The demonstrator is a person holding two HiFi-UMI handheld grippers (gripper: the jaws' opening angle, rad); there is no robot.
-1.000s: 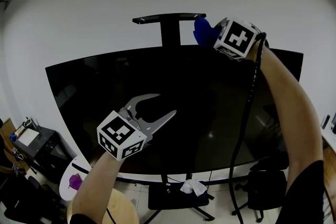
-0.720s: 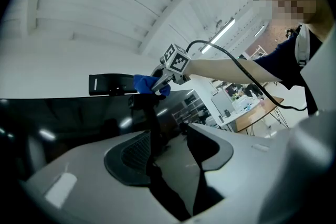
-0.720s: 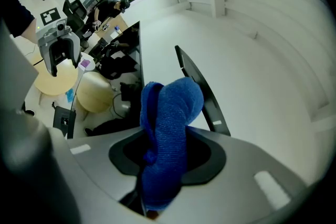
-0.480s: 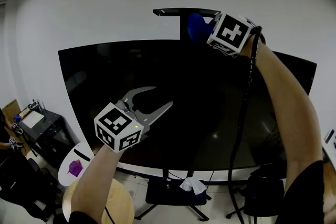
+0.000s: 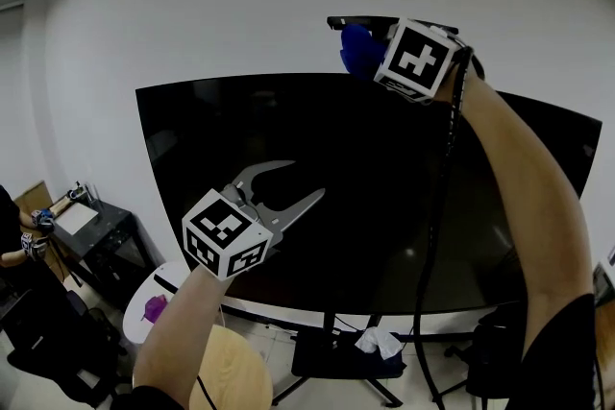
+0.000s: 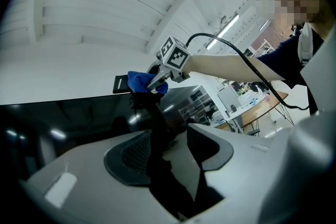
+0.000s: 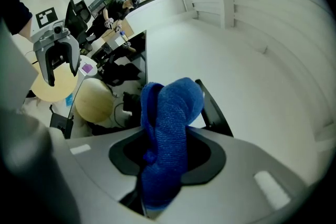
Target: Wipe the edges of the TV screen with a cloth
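Head view first: the black TV screen (image 5: 317, 197) fills the middle of the frame. The right gripper (image 5: 373, 58) is raised to its top edge, upper right of centre, just below the dark bracket (image 5: 357, 19) of the stand. A blue cloth (image 5: 356, 49) bunches out of that gripper and sits on the line of the top edge. That placement suits a wipe along the rim, though contact cannot be confirmed from here. A black cable (image 5: 434, 206) hangs from that gripper across the glass. The left gripper (image 5: 304, 181) hovers in front of the lower left part of the screen. Its 2 jaws are spread wide with nothing between them, and it looks parked out of the way, not working. A round white table (image 5: 142, 326) and a wooden stool (image 5: 226, 374) sit at the lower left.

Left gripper view: the 2 jaws stand apart in the lower half of the frame, and only dark screen shows in the gap. Above them, left of centre, the cloth rests against the top edge, with a dark reflection beneath it.

Right gripper view: both jaws are clamped on the cloth, which rises from between them as a thick folded wad at centre frame. The wad stands clear of the jaws, so fabric and not plastic would meet the rim. The screen's edge runs away toward the upper left.
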